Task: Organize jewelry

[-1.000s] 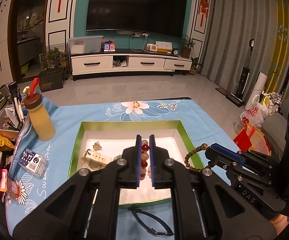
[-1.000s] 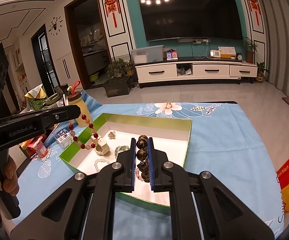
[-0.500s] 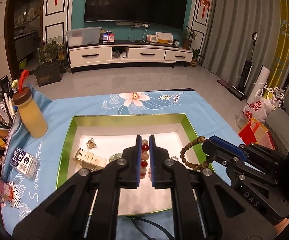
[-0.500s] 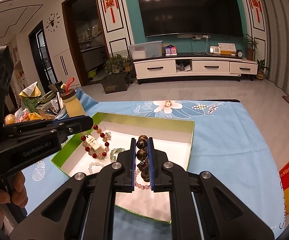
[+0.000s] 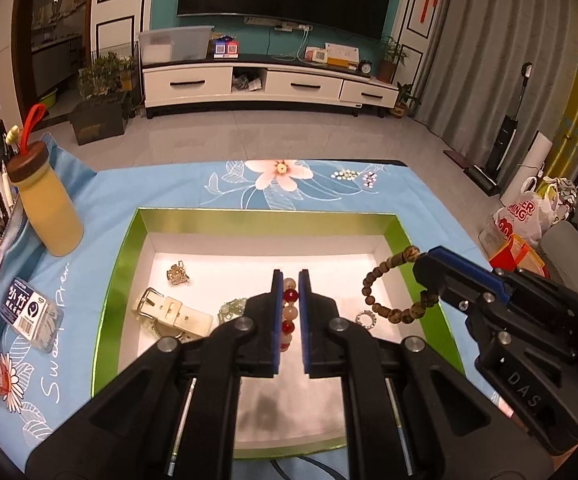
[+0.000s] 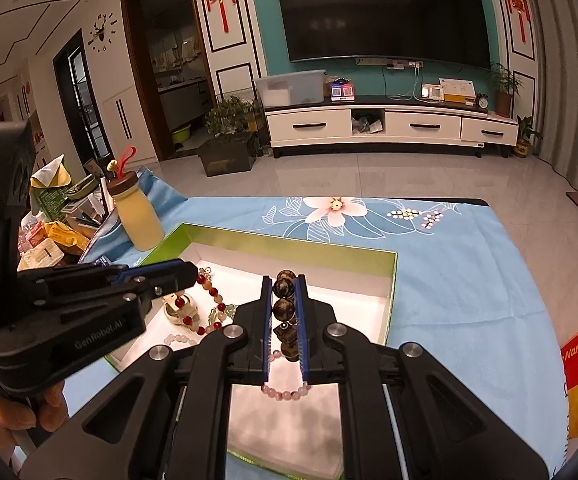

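Your left tool [image 5: 290, 280] is clamped on a red-and-pale bead bracelet [image 5: 290, 308]; the strand hangs from the tool tip over the green-rimmed tray [image 5: 267, 214], above the white floor near the left side, as the right wrist view shows [image 6: 205, 304]. Your right tool [image 6: 284, 280] is clamped on a dark brown bead bracelet [image 6: 284, 288]; in the left wrist view its loop [image 5: 389, 284] hangs over the tray's right part, near the right wall. Both tools are above the tray, well apart from each other.

Lying in the tray: a pale buckled strap [image 5: 173, 312], a small metal charm [image 5: 178, 274], a greenish bead piece [image 5: 231, 306], a small ring [image 5: 364, 317], a pink bead bracelet [image 6: 285, 392]. The tray sits on the blue floral cloth [image 5: 289, 184] on the worktop. A yellow bottle [image 5: 51, 208] stands left of the tray, apart from it. Your hand [image 6: 9, 404] grips the left tool's handle.
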{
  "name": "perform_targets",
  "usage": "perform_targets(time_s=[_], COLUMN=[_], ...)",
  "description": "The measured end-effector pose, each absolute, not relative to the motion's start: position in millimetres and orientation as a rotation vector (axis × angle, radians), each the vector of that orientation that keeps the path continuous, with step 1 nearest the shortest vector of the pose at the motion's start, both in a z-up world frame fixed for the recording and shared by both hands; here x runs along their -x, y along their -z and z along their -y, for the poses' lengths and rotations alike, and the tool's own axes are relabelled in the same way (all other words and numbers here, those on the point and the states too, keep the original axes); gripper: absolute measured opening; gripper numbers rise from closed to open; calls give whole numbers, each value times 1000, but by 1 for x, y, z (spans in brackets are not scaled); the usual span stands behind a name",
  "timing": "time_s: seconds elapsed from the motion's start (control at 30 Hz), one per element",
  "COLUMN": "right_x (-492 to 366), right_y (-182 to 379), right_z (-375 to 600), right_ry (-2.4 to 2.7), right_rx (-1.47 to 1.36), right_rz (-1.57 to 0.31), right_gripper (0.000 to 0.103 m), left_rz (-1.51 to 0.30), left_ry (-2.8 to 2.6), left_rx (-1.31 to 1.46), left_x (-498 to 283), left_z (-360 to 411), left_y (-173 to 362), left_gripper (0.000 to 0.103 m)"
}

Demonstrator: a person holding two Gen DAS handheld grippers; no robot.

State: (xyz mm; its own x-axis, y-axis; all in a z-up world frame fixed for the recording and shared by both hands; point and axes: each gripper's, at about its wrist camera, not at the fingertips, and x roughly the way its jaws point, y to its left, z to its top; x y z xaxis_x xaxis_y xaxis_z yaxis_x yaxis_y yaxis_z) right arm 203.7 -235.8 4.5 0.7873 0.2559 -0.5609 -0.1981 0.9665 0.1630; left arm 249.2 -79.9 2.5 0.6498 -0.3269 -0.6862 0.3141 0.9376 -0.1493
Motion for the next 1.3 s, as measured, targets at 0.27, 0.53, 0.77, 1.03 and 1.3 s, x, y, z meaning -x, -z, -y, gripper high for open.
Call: perform_targets(time_s=[0.27, 0.53, 0.77, 1.03, 1.3], right_x=[-224, -242, -252, -258, -262], right_y=[3, 17, 24, 27, 33], right_z=[240, 243, 242, 245, 248], right_ry=[-254, -266, -264, -246, -232], right_rx=[-127, -170, -187, -189, -192], right_rz=[-664, -726, -759, -776, -792], right_gripper=[11, 11, 11, 11, 11], left_rz=[-839, -887, -907, -918, -927], left_ry=[362, 365, 361, 360, 362], left_rx=[37, 52, 42, 33, 31], left_x=[-263, -274, -281, -289, -295], left_z=[80, 85, 92, 100, 106], left_y=[12, 23, 28, 28, 29], left_gripper=[7, 7, 7, 7, 7])
